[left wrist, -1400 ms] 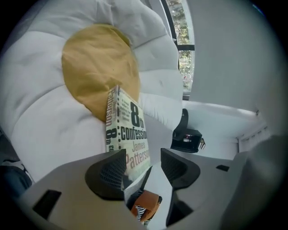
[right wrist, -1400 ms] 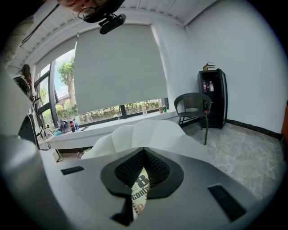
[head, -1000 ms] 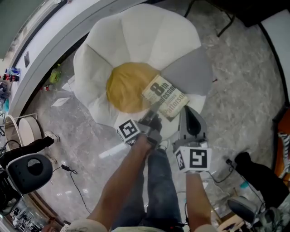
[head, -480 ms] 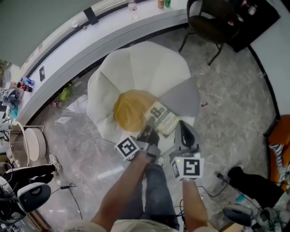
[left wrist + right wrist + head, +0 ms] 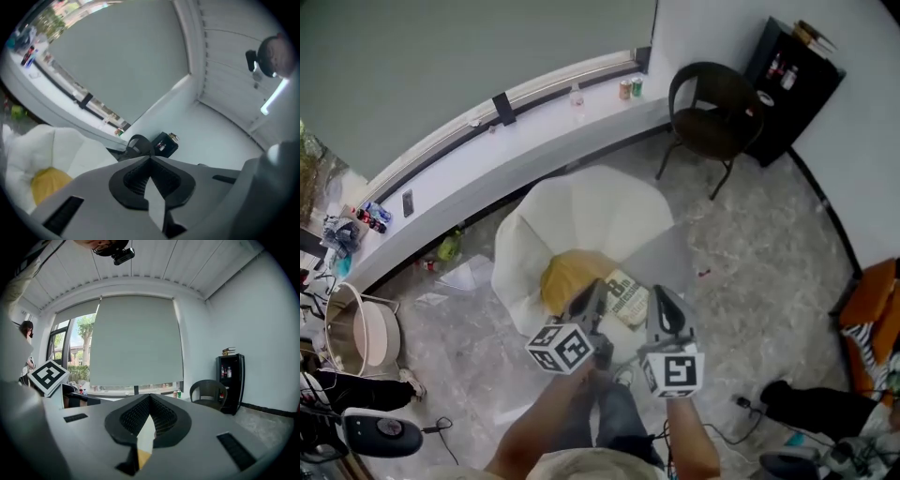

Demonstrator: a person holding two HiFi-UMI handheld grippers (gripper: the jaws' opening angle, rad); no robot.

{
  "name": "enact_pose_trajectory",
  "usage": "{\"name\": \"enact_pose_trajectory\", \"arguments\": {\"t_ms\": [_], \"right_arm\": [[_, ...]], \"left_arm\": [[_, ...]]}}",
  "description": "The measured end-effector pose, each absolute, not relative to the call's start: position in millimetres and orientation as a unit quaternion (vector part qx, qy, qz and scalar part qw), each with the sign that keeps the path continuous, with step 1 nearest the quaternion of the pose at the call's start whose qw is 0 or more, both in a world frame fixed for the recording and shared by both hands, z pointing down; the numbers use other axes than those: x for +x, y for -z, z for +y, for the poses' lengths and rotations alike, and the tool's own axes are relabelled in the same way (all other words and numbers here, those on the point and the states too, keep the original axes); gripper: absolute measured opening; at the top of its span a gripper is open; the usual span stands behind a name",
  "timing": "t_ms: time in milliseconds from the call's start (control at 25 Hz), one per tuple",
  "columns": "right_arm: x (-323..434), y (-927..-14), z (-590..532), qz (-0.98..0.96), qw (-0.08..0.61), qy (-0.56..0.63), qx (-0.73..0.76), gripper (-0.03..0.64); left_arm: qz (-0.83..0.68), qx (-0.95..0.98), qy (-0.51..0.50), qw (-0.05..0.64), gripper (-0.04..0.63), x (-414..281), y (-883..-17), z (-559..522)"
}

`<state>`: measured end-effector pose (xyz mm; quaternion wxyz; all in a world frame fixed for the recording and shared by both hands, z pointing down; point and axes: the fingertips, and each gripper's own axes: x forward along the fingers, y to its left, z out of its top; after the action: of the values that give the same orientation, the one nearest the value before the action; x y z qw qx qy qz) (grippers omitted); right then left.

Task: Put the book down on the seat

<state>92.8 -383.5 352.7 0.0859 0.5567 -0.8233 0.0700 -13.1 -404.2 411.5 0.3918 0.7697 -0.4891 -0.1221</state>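
Lying flat on the flower-shaped seat (image 5: 581, 211) at the edge of its yellow centre (image 5: 565, 277), the book (image 5: 626, 298) looks already delivered, which would explain why the left tongs (image 5: 592, 290) and right tongs (image 5: 657, 293) hover above it, pinched together and empty.

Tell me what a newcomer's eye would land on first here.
A big white flower-shaped seat with a yellow centre fills the middle of the floor, and a book lies on it beside that centre. Nearer the person, the left gripper and right gripper hang with fingers shut and empty.
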Motion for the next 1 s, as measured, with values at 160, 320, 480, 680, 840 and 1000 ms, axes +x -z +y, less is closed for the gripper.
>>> {"name": "enact_pose_trajectory", "arguments": {"t_ms": [160, 320, 480, 680, 840, 1000], "right_arm": [[90, -315, -375, -0.821, 0.069, -0.066, 0.563, -0.002], [92, -286, -371, -0.82, 0.071, -0.054, 0.565, -0.002], [93, -259, -366, -0.822, 0.062, -0.044, 0.564, -0.002], [83, -230, -358, -0.829, 0.062, -0.005, 0.556, -0.002], [80, -214, -351, -0.833, 0.059, 0.003, 0.549, -0.002], [75, -207, -349, -0.836, 0.056, 0.021, 0.546, -0.002]], "left_arm": [[-0.523, 0.794, 0.037, 0.308, 0.005, -27, -372, -397], [-0.53, 0.819, -0.002, 0.219, 0.005, -32, -327, -392], [-0.541, 0.833, -0.035, 0.115, 0.005, -30, -286, -387], [-0.543, 0.838, -0.059, 0.005, 0.005, -28, -248, -379], [-0.545, 0.837, -0.049, -0.015, 0.005, -28, -230, -369], [-0.55, 0.835, -0.034, -0.014, 0.005, -31, -221, -368]]}}
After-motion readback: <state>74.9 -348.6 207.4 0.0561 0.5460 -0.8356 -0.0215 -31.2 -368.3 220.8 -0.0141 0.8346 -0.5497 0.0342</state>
